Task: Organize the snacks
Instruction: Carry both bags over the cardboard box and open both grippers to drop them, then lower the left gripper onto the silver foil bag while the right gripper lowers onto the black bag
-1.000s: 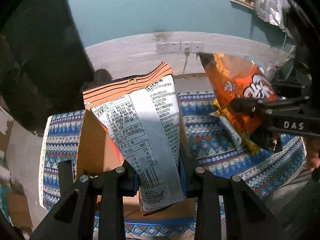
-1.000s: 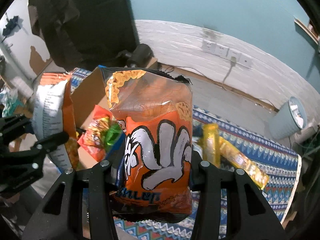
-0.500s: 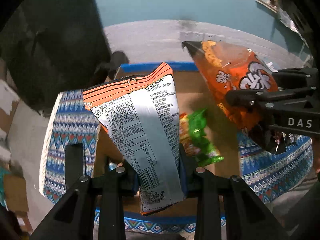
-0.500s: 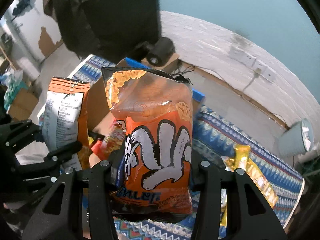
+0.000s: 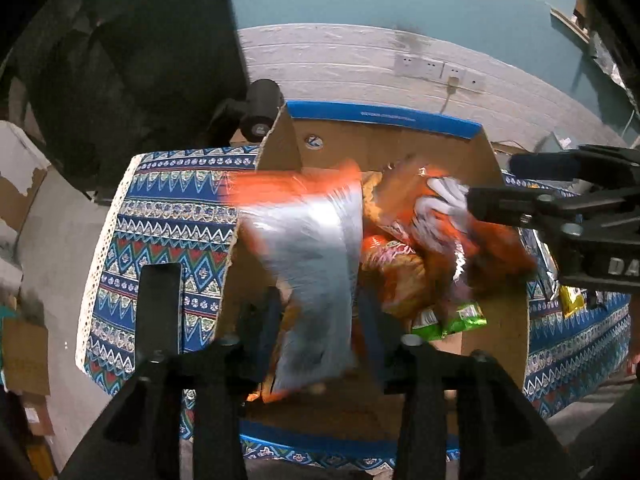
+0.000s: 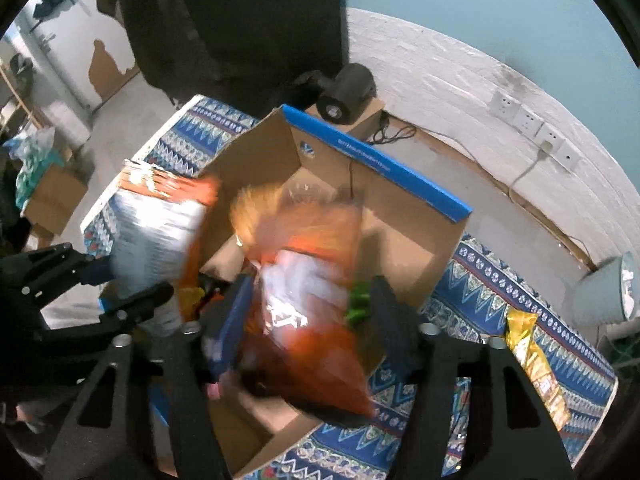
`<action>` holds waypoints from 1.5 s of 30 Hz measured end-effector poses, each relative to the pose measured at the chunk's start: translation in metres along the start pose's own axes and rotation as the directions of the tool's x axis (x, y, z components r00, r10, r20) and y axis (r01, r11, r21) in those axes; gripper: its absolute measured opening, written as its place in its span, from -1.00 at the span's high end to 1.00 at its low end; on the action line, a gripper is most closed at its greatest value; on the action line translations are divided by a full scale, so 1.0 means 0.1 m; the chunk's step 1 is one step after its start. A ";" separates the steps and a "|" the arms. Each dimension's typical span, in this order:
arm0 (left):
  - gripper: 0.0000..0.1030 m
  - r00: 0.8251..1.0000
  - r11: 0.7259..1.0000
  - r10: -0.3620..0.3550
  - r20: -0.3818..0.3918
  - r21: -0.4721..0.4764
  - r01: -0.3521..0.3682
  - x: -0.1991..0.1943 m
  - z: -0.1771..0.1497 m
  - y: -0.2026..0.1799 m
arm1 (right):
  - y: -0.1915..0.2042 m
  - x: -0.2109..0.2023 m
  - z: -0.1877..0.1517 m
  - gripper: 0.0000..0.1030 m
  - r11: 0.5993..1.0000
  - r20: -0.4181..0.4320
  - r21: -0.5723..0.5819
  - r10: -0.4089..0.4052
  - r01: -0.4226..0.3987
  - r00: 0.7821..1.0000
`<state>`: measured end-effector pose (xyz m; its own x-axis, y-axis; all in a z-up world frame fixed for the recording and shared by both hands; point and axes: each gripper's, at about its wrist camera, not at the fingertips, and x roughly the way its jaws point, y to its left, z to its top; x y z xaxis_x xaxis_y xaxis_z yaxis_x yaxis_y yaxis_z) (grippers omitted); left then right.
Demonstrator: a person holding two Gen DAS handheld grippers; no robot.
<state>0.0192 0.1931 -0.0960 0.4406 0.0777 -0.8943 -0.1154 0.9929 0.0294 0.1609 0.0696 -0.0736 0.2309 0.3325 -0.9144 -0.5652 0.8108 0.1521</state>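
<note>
**A:** Teal wall, whitewashed brick below it, and a patterned blue cloth [image 5: 168, 248] under an open cardboard box [image 5: 384, 132]. Where are the snacks?

**B:** Both are over the box. The silver-and-orange chip bag [image 5: 308, 264] sits blurred between the fingers of the left gripper [image 5: 316, 312], whose jaws have just been opening; the pads look clear of it, so I read it as let go. The orange puff bag [image 6: 308, 280] is the same story in the right gripper [image 6: 308, 304]: jaws just widened, bag blurred and loose between them.

**A:** How should the drop be done well?

**B:** Probably by keeping both tools inside the box walls and spreading wide enough that no film snags a pad. Packets already lie inside, a green one [image 5: 452, 316] among them, so the bags should land flat on those.

**A:** Anything left?

**B:** A yellow packet [image 6: 528, 344] lies on the cloth outside the box.
</note>
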 end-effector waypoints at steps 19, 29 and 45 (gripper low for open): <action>-0.56 0.996 0.995 -0.061 0.066 0.082 0.056 -0.34 0.12 -0.68 | -0.54 -0.48 -0.48 -0.54 0.993 0.042 0.046 -0.112 0.110 0.993; -0.57 0.991 0.984 -0.130 0.038 0.126 0.124 -0.37 0.14 -1.20 | -1.01 -0.74 -0.87 -0.55 0.981 0.044 0.131 -0.148 0.141 0.988; -0.57 0.983 0.962 -0.174 -0.057 0.202 0.182 -0.17 0.14 -2.02 | -1.75 -1.02 -1.48 -0.55 0.946 0.028 0.277 -0.185 0.171 0.982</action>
<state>0.0476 -0.0073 -0.0801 0.4020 -0.1010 -0.9100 0.1485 0.9879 -0.0441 0.1189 -0.1781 -0.0624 0.3536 0.1896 -0.9160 -0.2760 0.9568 0.0915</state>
